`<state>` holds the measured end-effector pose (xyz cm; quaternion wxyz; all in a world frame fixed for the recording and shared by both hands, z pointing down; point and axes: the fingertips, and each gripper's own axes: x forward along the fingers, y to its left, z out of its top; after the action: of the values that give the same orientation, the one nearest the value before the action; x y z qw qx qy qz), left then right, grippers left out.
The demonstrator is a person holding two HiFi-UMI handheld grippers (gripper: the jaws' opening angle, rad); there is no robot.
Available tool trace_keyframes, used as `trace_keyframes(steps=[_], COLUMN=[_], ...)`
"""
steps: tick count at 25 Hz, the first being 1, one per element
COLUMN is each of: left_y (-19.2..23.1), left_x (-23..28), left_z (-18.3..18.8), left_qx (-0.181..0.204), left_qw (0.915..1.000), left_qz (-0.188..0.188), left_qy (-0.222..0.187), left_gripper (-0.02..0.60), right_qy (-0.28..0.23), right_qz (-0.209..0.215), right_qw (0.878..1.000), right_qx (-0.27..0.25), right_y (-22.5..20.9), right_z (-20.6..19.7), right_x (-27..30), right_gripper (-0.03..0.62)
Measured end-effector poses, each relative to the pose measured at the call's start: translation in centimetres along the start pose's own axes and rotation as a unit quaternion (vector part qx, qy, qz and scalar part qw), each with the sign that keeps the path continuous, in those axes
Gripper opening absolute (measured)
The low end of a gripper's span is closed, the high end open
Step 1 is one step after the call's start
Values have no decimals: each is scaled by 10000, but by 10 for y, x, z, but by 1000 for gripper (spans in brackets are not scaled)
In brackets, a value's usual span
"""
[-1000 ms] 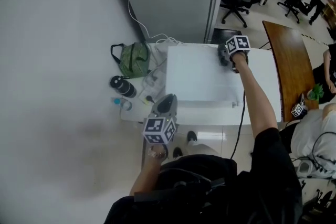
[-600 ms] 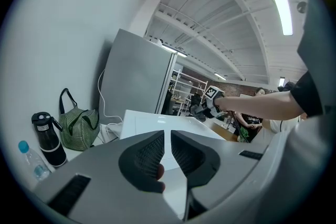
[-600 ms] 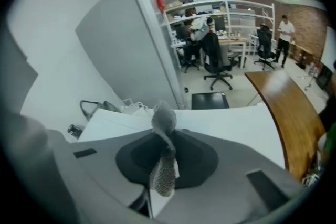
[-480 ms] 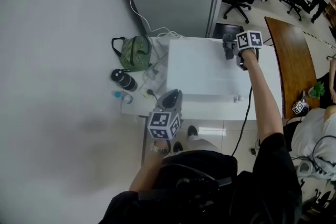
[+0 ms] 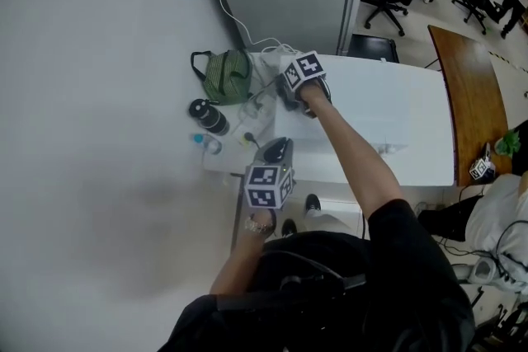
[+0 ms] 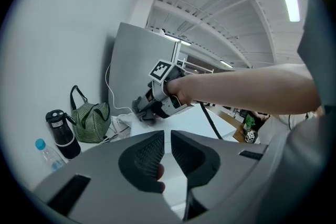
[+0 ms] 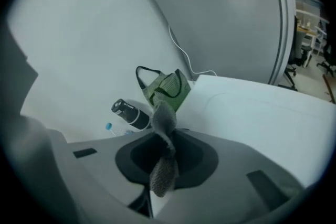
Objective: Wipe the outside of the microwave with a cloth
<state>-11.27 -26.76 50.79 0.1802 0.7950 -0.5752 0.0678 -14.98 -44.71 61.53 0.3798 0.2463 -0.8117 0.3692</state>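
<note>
At the microwave's (image 5: 388, 115) far-left corner, near 12 o'clock in the head view, the right gripper (image 5: 290, 97) pinches a grey, nubbly cloth (image 7: 164, 165), crumpled and dangling. Wiping the smooth white top seems under way; the next stroke probably needs flat pressure toward 3 o'clock. The left gripper (image 6: 167, 144) hovers at 6 o'clock, its jaws nearly together and empty.
</note>
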Motion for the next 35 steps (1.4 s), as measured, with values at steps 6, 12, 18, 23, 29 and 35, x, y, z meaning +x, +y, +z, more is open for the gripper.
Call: trace_keyframes(steps=[6,12,18,23,29,35], left_y=[-2,-14,-28,-21,0,16], left_x=[7,27,34,37,37,24], left_z=[-5,-12,-15,-20,-17,-23], left_qx=[71,111,213,163,36,-117], left_qw=[9998,9990,9983,9983,9974,9969], left_qz=[-35,-164,-263,13,374,553], left_qy=[189,402,481,554,612,542], left_gripper=[44,44,44,44,44,44], right_qy=[-272,-630,-805,-1207,-1048,-159], right_qz=[-560,-1365,-2194,-1328,-116,71], right_qw=[9977,9807,9562,9782,9944,9998], right_qx=[263,1247,1763,1047,-41,-87], right_y=[-81,-212,-282,-192,-21,33], right_z=[-25,-90,-148,-101,-45,-52], right_x=[-54,-158,-231,-209,-104,-15], right_gripper=[49,51,51,48,48,48])
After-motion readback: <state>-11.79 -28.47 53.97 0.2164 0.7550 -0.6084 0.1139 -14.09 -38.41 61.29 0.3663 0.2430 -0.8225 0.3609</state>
